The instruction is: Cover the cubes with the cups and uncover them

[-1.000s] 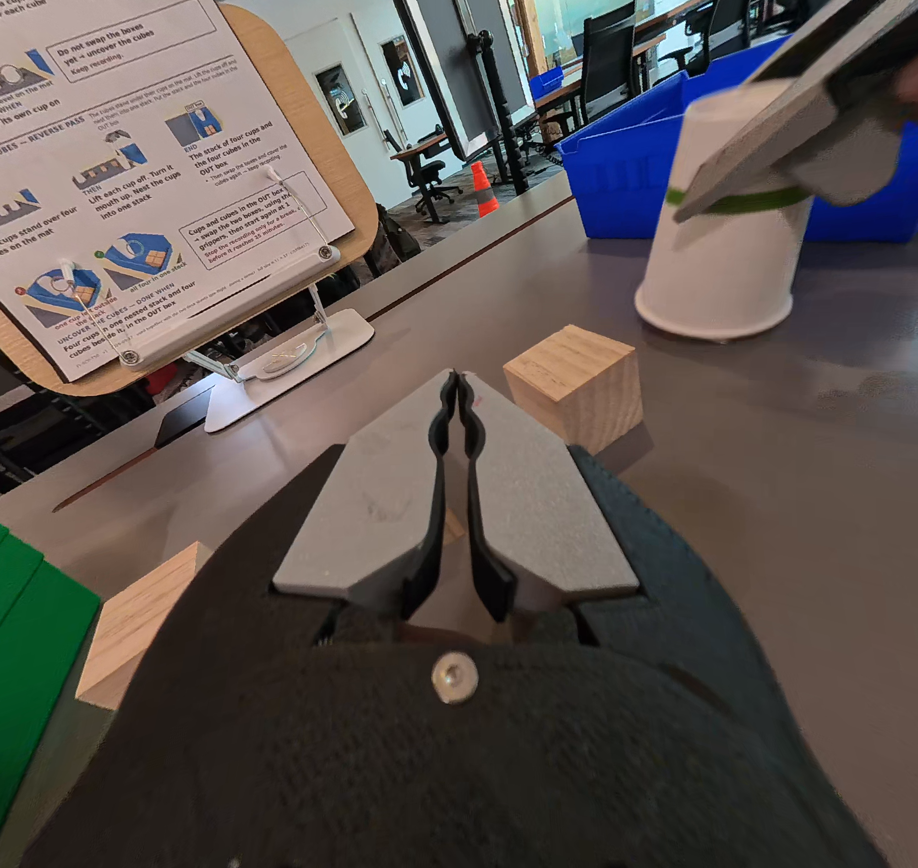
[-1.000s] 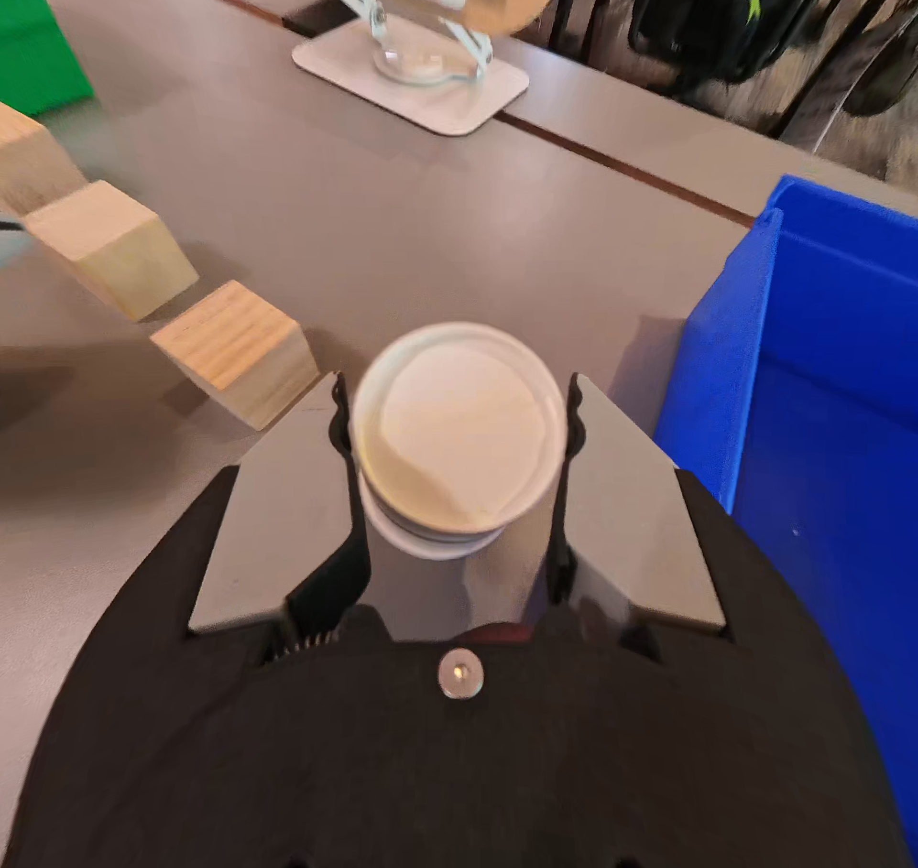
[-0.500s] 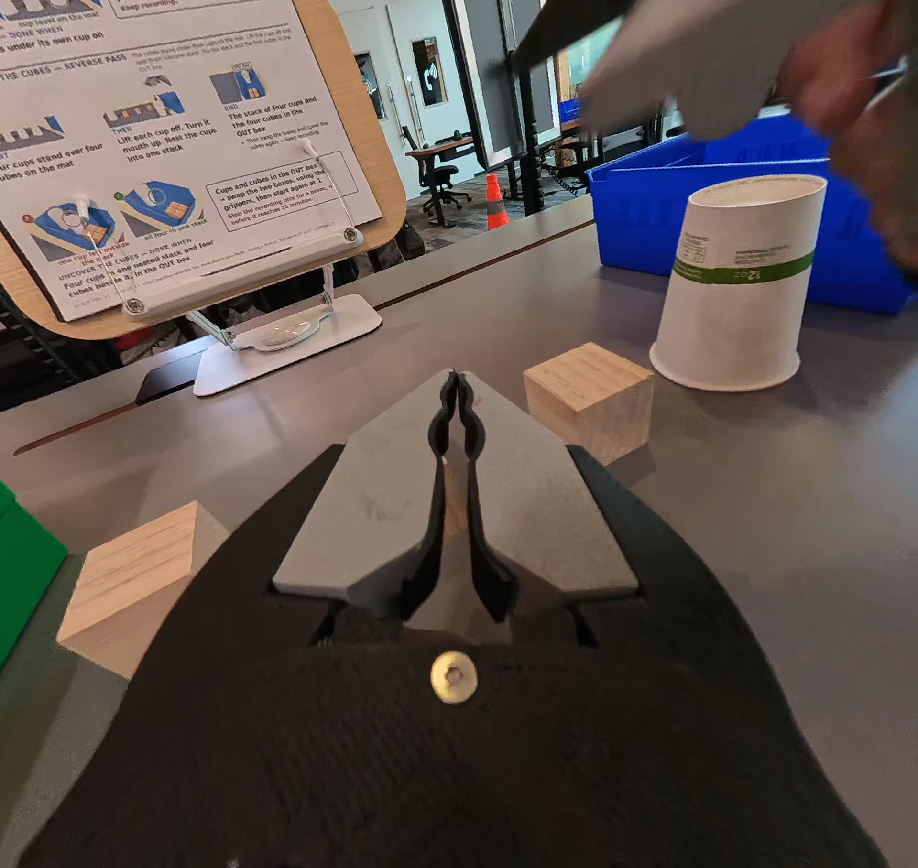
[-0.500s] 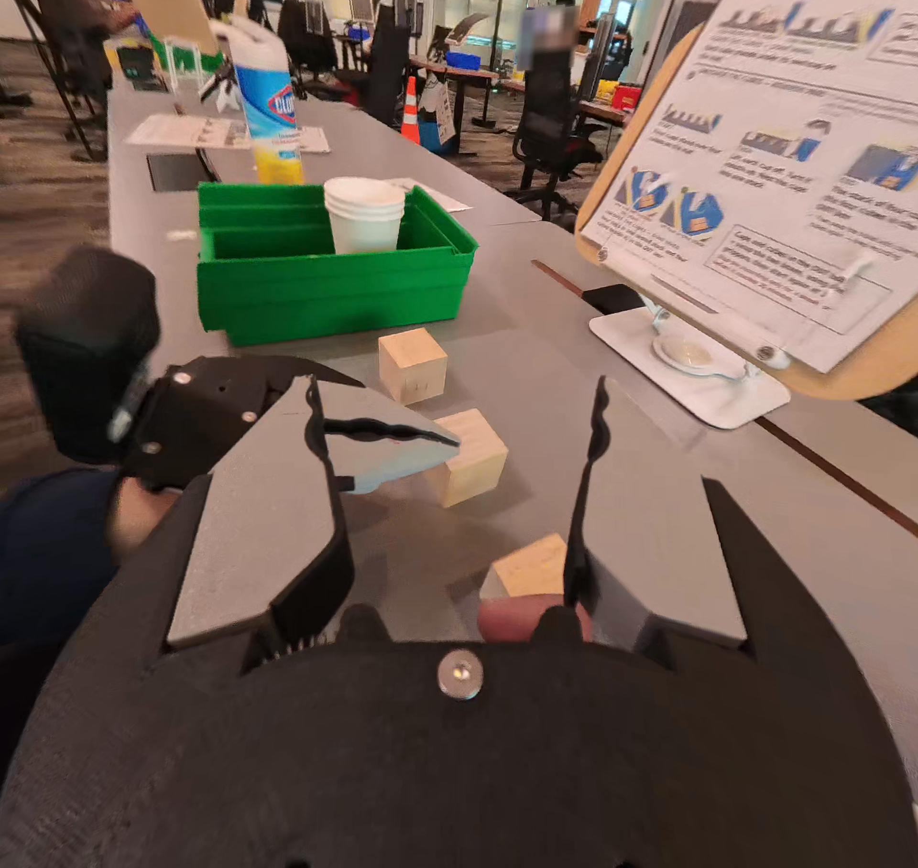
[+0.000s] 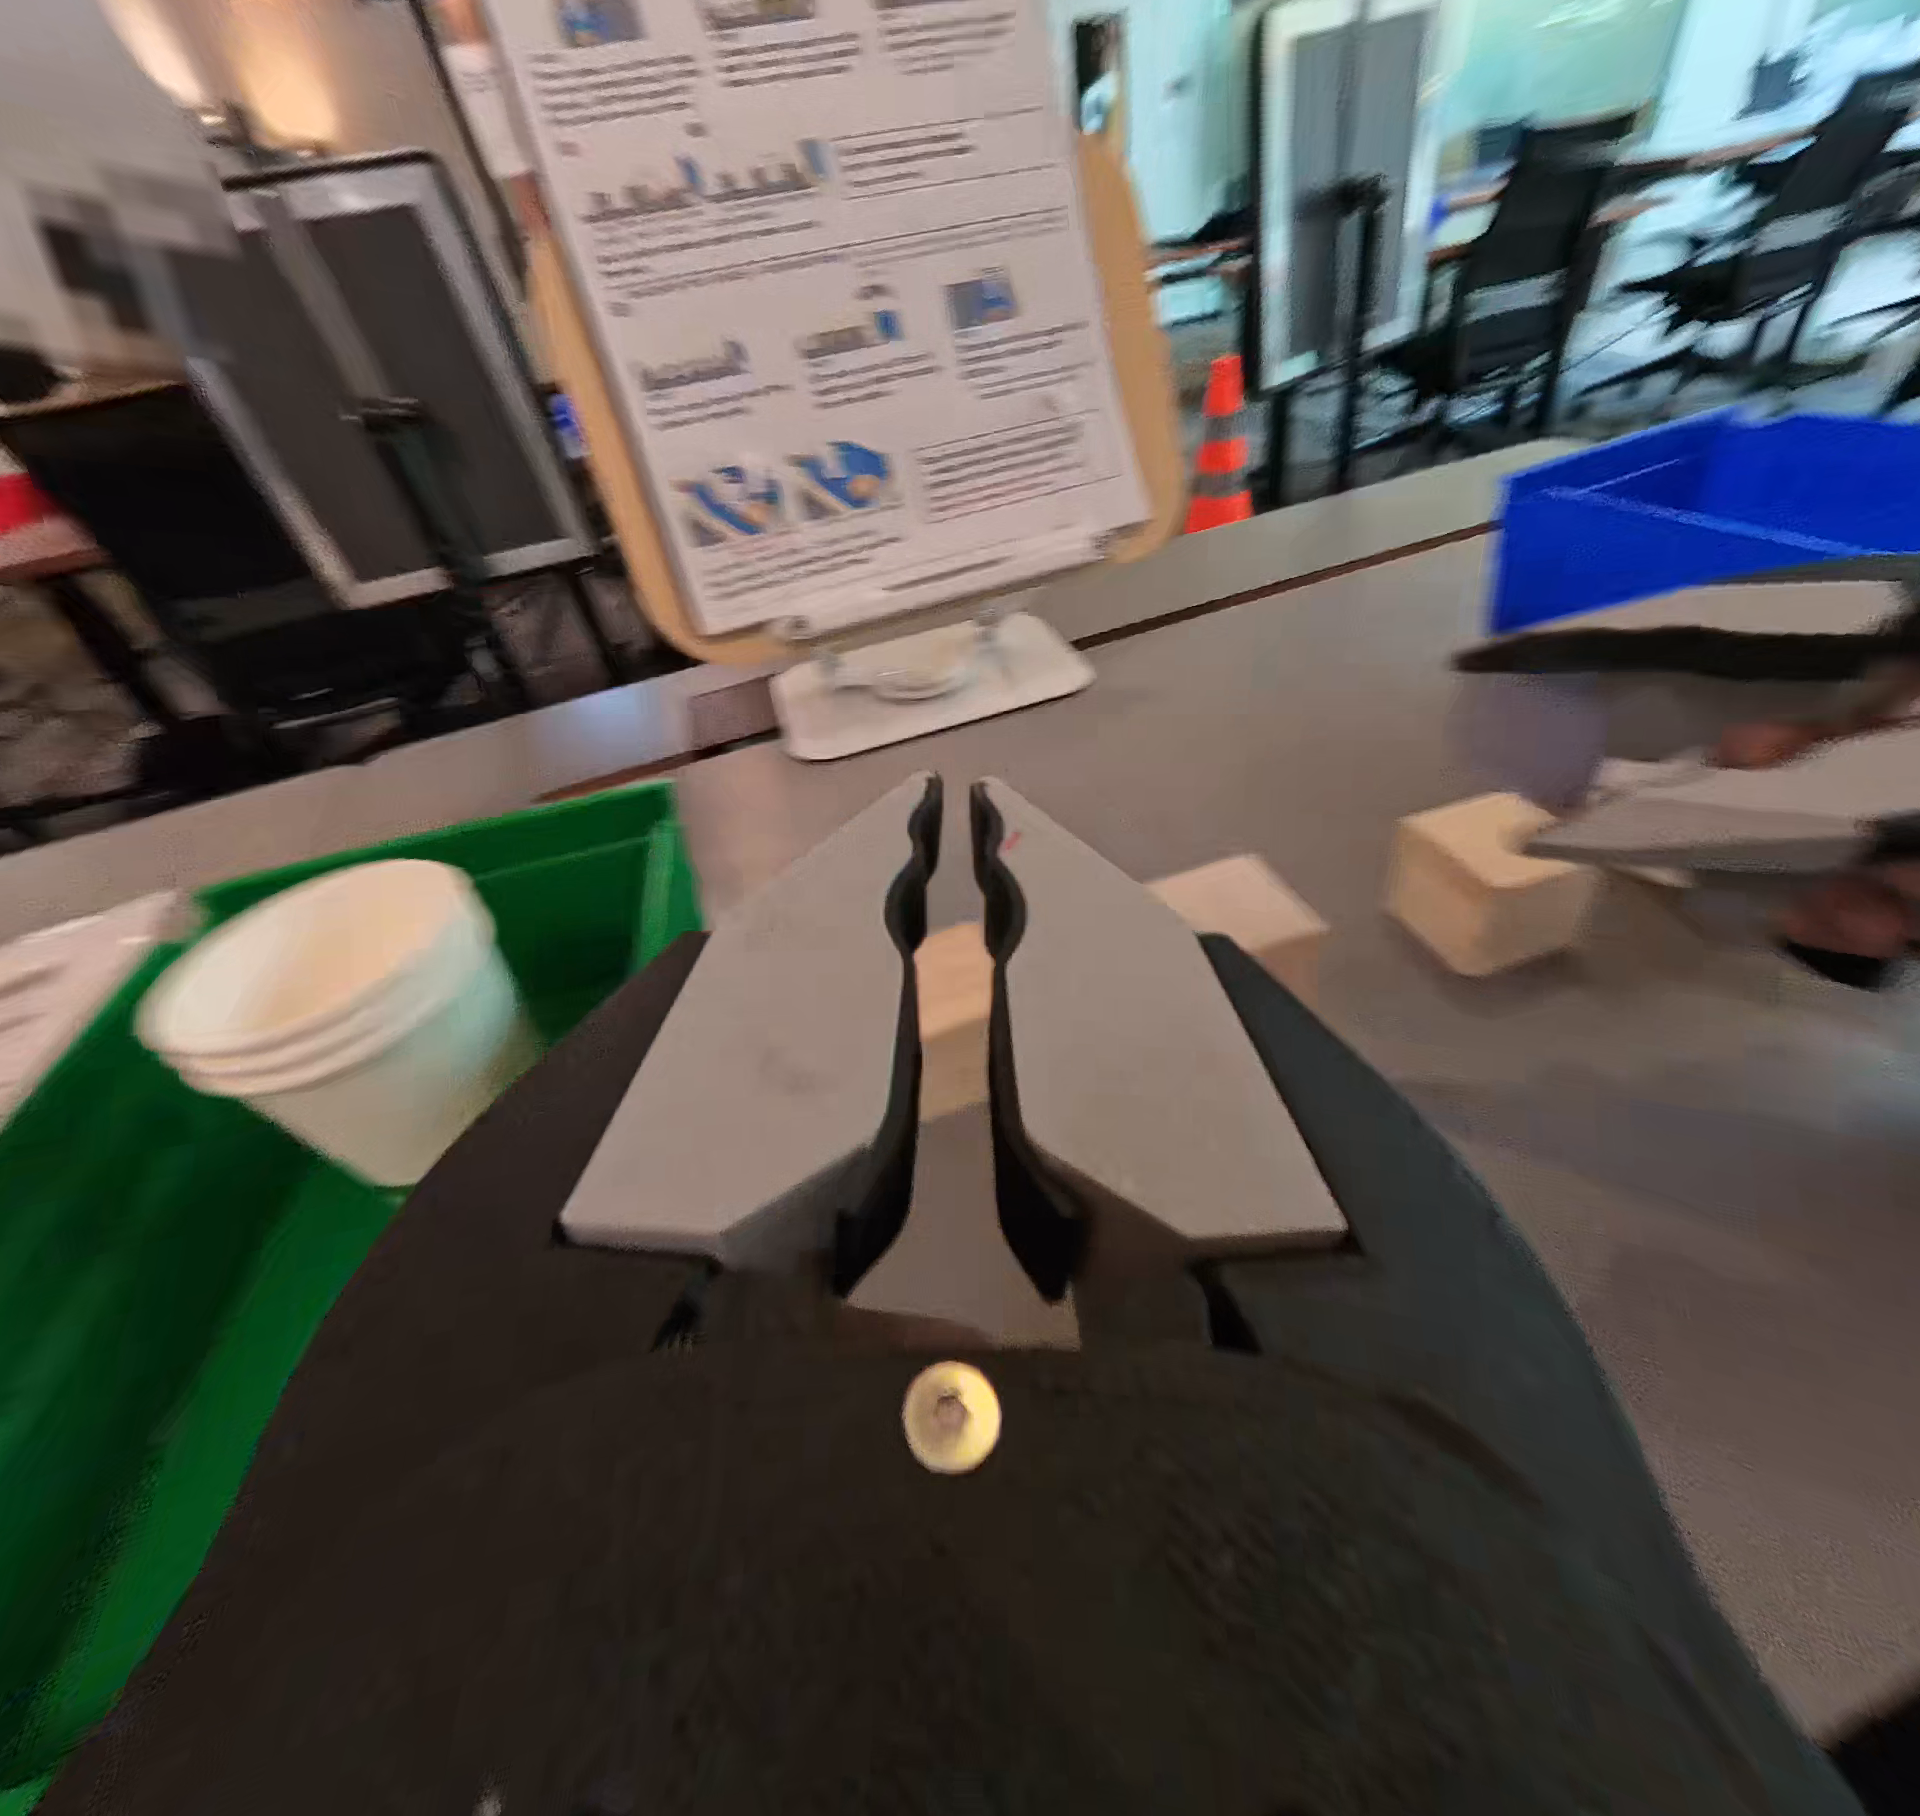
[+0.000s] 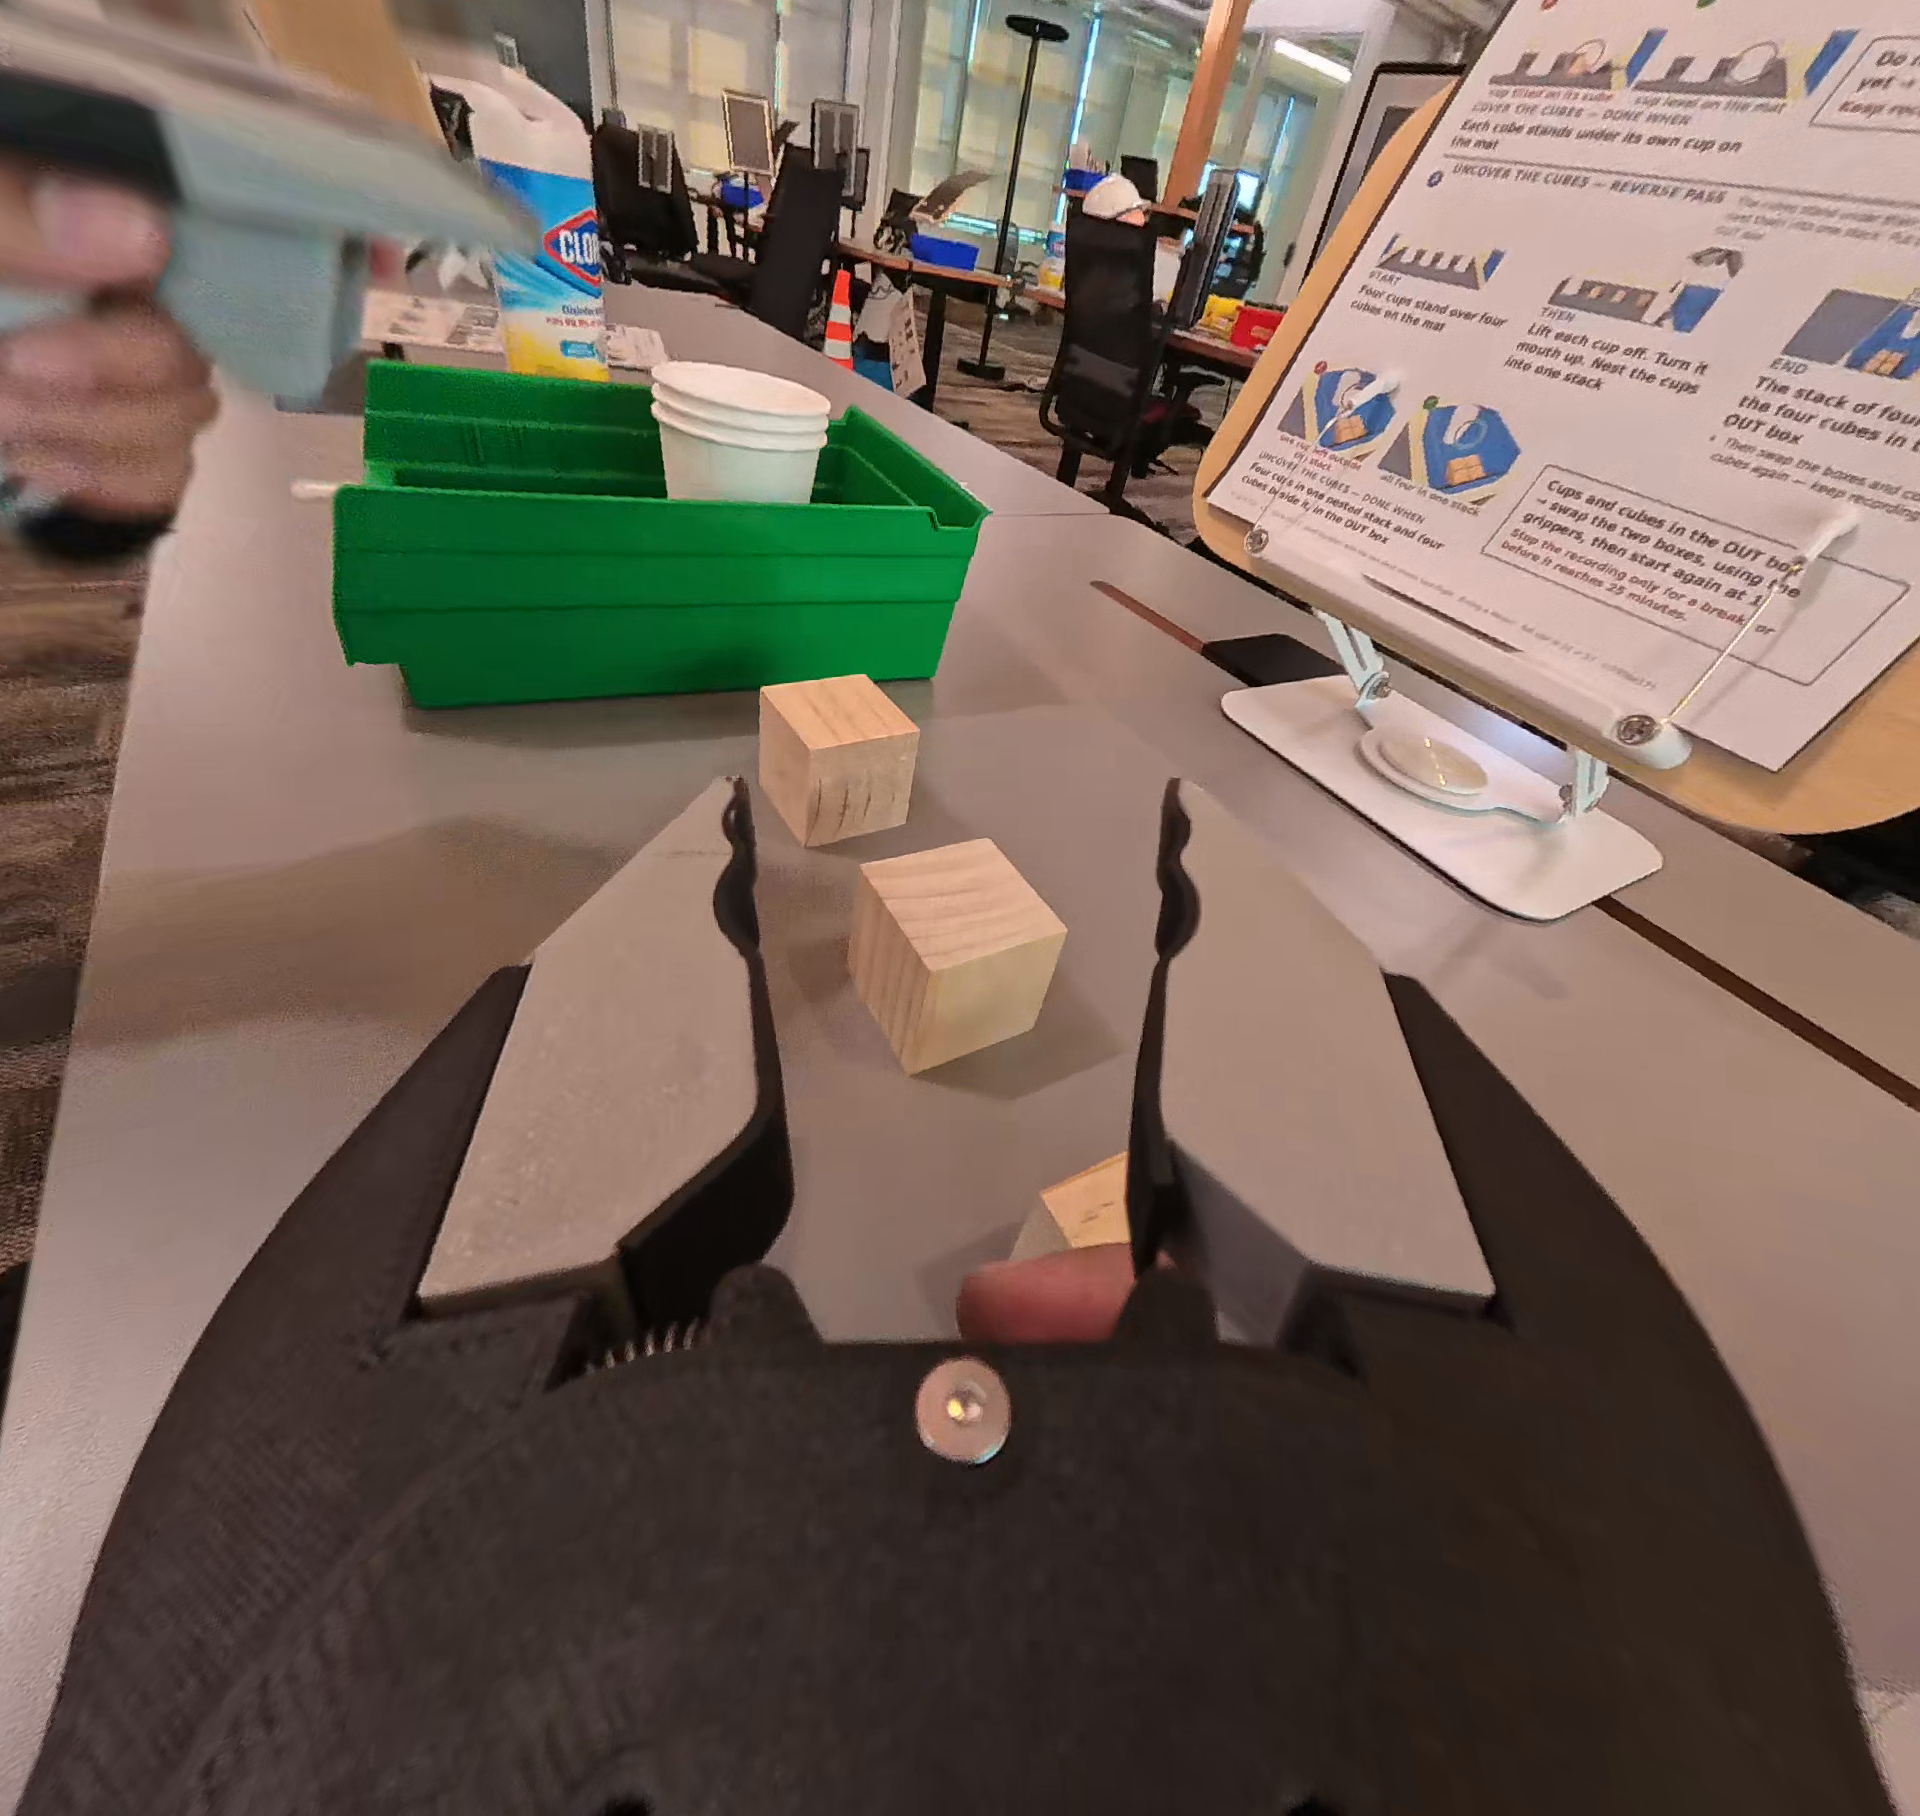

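Leftmost, a stack of white cups (image 6: 740, 436) stands in the green bin (image 6: 644, 582) on the grey table (image 6: 312, 831), and the left gripper (image 5: 956, 795) hangs near it, its jaws a narrow slit apart with nothing between them. Next come two wooden cubes (image 6: 837, 756) (image 6: 954, 951) on the table beyond the right gripper (image 6: 954, 800), whose jaws are spread wide and bare, with a third cube (image 6: 1086, 1210) partly hidden behind its right finger. Farthest right, a sheet of pictures leans on a stand (image 6: 1444, 790).
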Tool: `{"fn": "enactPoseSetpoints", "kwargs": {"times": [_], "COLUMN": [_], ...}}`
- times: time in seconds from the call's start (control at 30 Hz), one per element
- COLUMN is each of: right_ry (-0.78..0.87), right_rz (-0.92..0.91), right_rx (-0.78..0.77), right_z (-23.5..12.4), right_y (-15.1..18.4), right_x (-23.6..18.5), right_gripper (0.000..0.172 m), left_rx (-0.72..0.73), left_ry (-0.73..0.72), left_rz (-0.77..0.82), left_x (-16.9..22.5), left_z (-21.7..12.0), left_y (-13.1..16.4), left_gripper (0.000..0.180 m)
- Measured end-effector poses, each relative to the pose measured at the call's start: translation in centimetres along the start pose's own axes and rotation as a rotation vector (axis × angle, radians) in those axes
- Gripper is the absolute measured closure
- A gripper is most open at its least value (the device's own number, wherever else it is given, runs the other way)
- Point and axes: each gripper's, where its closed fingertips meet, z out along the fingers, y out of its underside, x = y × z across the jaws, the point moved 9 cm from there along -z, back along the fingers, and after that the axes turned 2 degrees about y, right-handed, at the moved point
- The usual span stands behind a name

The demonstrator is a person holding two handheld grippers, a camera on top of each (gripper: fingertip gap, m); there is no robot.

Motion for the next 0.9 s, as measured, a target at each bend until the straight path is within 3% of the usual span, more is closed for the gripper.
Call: {"fn": "enactPoseSetpoints", "kwargs": {"times": [0.13,0.23,0.33,0.7,0.9], "right_ry": [-0.013,-0.018,-0.011,-0.004,-0.015], "right_rz": [0.012,0.001,-0.02,-0.005,-0.041], "right_rx": [-0.054,-0.077,-0.095,-0.117,-0.132], "right_z": [0.8,1.2,1.4,1.5,1.7], "right_y": [1.1,1.7,2.0,2.2,2.4], "right_x": [-0.3,-0.8,-1.0,-0.6,-1.3], "right_gripper": [0.099,0.1,0.101,0.105,0.107], "left_rx": [-0.22,-0.482,-0.68,-0.621,-0.623], "left_ry": [-0.198,-0.186,-0.224,-0.195,-0.191], "left_rz": [0.093,0.048,0.086,0.035,0.026], "left_x": [-9.2,-13.3,-15.3,-15.6,-15.6], "left_z": [3.6,6.7,8.3,9.7,9.6], "left_y": [-1.1,1.4,3.9,3.8,3.9], "left_gripper": [0.163,0.15,0.149,0.18,0.179]}}
